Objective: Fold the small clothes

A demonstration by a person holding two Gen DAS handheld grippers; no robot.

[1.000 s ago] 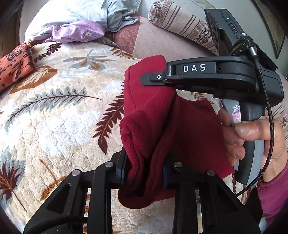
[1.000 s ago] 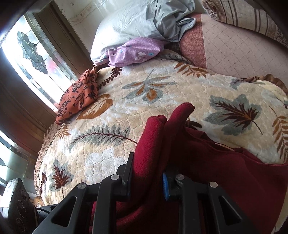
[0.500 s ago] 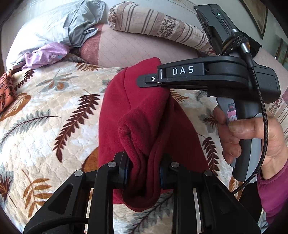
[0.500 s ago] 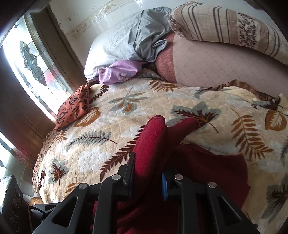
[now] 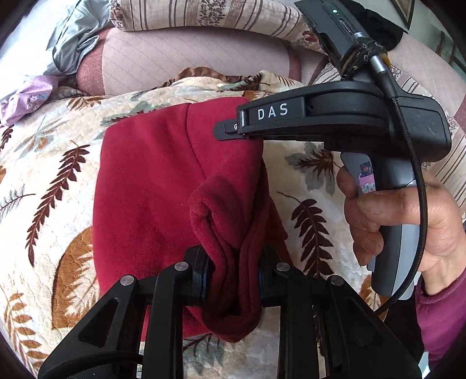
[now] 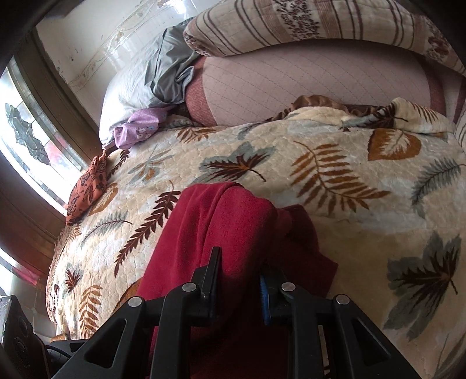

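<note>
A dark red fleece garment (image 5: 151, 186) lies partly spread on the leaf-patterned blanket (image 5: 43, 180). My left gripper (image 5: 233, 277) is shut on a bunched edge of it near the bottom of the left wrist view. My right gripper (image 6: 240, 277) is shut on another bunched edge of the same garment (image 6: 221, 227); its black body marked DAS (image 5: 320, 119) shows in the left wrist view, above and right of the left gripper, held by a hand. The cloth between the two grippers hangs in folds.
A striped bolster (image 6: 320, 26) and pink quilted cushion (image 6: 305, 87) lie at the bed's far side. A grey cloth (image 6: 169, 73), a purple floral garment (image 6: 139, 128) and an orange floral garment (image 6: 87, 186) lie at the far left, near a window (image 6: 26, 140).
Both grippers have carried the red garment rightward across the blanket, and more of it now lies spread flat. Both stayed shut on the cloth.
</note>
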